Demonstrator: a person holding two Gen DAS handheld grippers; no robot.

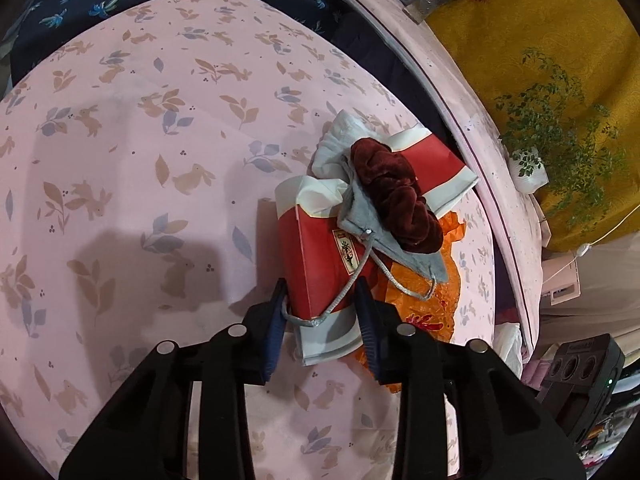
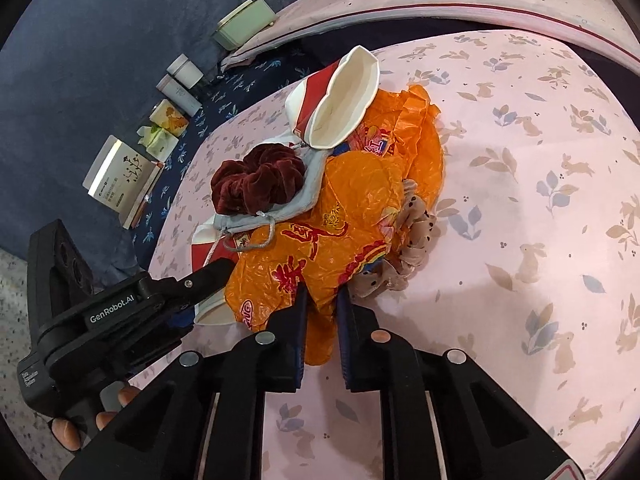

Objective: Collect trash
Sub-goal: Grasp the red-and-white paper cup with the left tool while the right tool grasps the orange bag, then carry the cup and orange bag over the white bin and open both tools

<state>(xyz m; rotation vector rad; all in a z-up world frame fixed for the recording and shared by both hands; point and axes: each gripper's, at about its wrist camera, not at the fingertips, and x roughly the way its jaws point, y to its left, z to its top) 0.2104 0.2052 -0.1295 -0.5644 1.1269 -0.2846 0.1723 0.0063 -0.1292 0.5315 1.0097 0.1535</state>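
Pink rabbit-print bedsheet | left gripper – fingers astride red paper bag | right gripper – clamped on orange plastic bag

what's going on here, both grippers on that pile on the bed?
Yes. A person holds a gripper in each hand over a pile on the pink bedsheet. The left gripper straddles the edge of the red paper bag, fingers apart. The right gripper is pinched on the orange plastic bag. A dark red scrunchie and a grey pouch lie on top, untouched.
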